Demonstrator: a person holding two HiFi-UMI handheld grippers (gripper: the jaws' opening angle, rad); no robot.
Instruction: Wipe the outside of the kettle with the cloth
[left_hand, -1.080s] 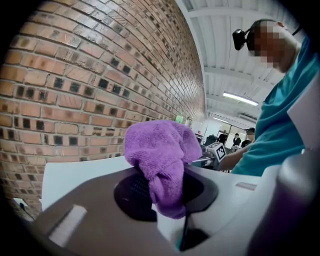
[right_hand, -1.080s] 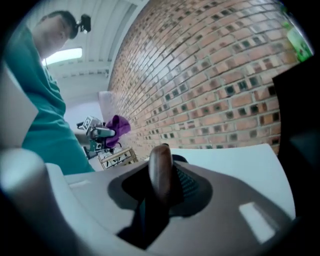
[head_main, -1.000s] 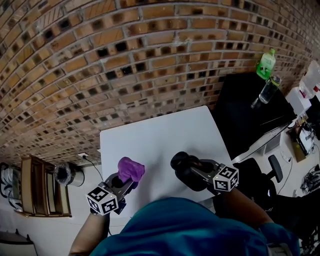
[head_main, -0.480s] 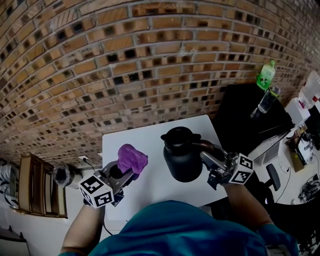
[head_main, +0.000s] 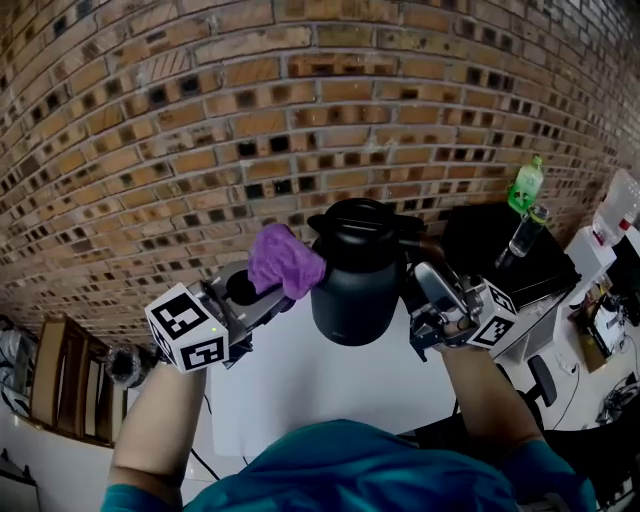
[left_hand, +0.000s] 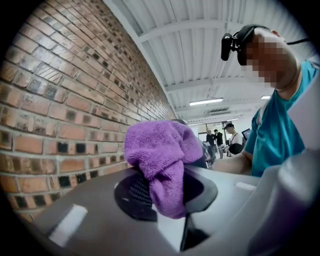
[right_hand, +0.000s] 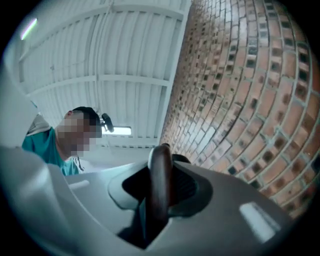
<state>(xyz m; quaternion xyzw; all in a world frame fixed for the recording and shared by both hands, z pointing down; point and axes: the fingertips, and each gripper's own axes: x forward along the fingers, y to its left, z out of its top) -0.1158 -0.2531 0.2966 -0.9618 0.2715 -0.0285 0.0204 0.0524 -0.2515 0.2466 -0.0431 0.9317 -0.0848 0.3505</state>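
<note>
A black kettle (head_main: 355, 272) hangs in the air above the white table (head_main: 300, 385), held up in front of the brick wall. My right gripper (head_main: 418, 283) is shut on its dark handle (right_hand: 160, 184), which stands upright between the jaws in the right gripper view. My left gripper (head_main: 262, 292) is shut on a bunched purple cloth (head_main: 285, 260) (left_hand: 162, 155). In the head view the cloth sits against the kettle's upper left side, near the lid.
A brick wall (head_main: 200, 130) fills the background. At the right stands a black desk (head_main: 510, 262) with a green bottle (head_main: 525, 184) and a clear bottle (head_main: 522, 232). A wooden shelf (head_main: 55, 385) is at the lower left. Other people (left_hand: 225, 140) stand far off.
Both grippers have risen a long way. The kettle came up off the table with the right gripper, and the cloth moved up and right until it reached the kettle's side.
</note>
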